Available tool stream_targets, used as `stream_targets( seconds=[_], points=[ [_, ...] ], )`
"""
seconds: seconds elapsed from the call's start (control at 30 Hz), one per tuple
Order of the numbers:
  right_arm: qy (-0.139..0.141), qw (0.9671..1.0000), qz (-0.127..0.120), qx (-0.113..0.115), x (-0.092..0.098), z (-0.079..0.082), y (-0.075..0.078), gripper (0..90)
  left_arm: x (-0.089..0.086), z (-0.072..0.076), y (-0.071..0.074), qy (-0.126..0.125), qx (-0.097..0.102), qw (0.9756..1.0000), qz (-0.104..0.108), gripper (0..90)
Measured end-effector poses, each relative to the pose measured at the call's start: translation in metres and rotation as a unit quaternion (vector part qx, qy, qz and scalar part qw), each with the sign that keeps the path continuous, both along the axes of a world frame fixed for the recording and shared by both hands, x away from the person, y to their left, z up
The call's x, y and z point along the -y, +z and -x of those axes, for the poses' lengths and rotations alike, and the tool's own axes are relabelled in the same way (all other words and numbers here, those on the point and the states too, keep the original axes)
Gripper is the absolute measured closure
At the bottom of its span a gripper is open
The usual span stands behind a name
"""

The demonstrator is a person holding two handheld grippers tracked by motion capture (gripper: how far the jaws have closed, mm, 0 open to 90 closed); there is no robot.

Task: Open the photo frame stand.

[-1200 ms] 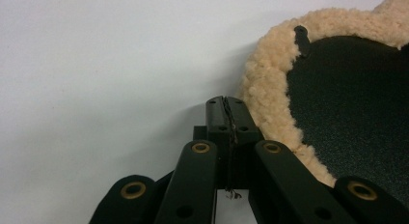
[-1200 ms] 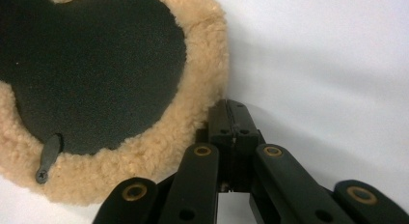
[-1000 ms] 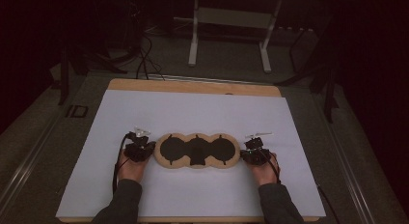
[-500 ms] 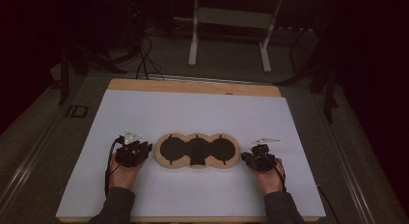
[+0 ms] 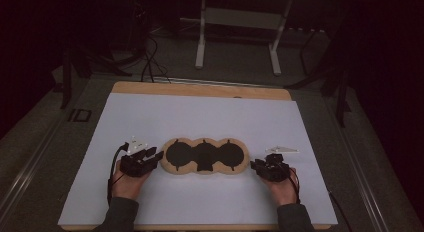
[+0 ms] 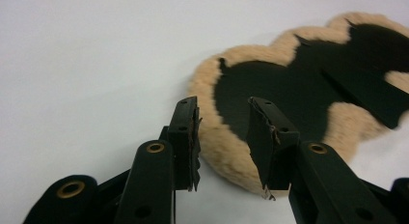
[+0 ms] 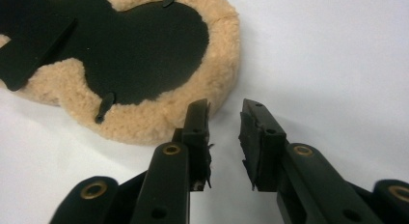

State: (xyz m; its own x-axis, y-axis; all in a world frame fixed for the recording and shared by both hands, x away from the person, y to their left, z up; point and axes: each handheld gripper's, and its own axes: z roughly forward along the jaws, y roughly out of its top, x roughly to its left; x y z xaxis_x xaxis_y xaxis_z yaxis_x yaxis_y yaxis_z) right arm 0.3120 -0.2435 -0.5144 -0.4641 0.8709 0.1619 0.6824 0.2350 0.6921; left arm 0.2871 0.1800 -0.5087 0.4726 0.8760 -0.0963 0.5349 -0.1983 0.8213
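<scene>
A tan fleecy pad with three black round patches lies flat on the white table sheet. My left gripper sits at the pad's left end, open, its jaws straddling the fleecy rim without pinching it. My right gripper rests just off the pad's right end, open, with bare sheet between its jaws and the pad a little to their left. In the left gripper view the left gripper shows a wide gap; the right gripper shows the same.
A wooden board edge borders the sheet at the back. Beyond it a metal stand and cables sit on the dark floor. White sheet spreads wide behind and beside the pad.
Both hands have pulled back toward the table's near edge and slightly outward. The grippers have come off the pad's ends; the pad itself has stayed put.
</scene>
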Motion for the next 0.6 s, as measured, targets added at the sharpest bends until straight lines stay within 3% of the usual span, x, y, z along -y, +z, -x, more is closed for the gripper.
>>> stream_targets(
  seconds=[0.27,0.5,0.6],
  points=[
    [0.001,1.0,-0.004,0.002,0.002,0.001,0.0,70.5,0.021,0.01,0.006,-0.064,0.018,0.9976,-0.02,67.8],
    [0.008,1.0,-0.003,0.004,0.0,0.001,-0.002,70.5,0.042,0.016,0.008,-0.117,0.025,0.9922,-0.034,77.4],
    [0.009,0.9999,-0.005,0.004,-0.001,0.001,-0.002,70.4,0.053,0.018,0.005,-0.143,0.025,0.9881,-0.049,87.7]
  ],
)
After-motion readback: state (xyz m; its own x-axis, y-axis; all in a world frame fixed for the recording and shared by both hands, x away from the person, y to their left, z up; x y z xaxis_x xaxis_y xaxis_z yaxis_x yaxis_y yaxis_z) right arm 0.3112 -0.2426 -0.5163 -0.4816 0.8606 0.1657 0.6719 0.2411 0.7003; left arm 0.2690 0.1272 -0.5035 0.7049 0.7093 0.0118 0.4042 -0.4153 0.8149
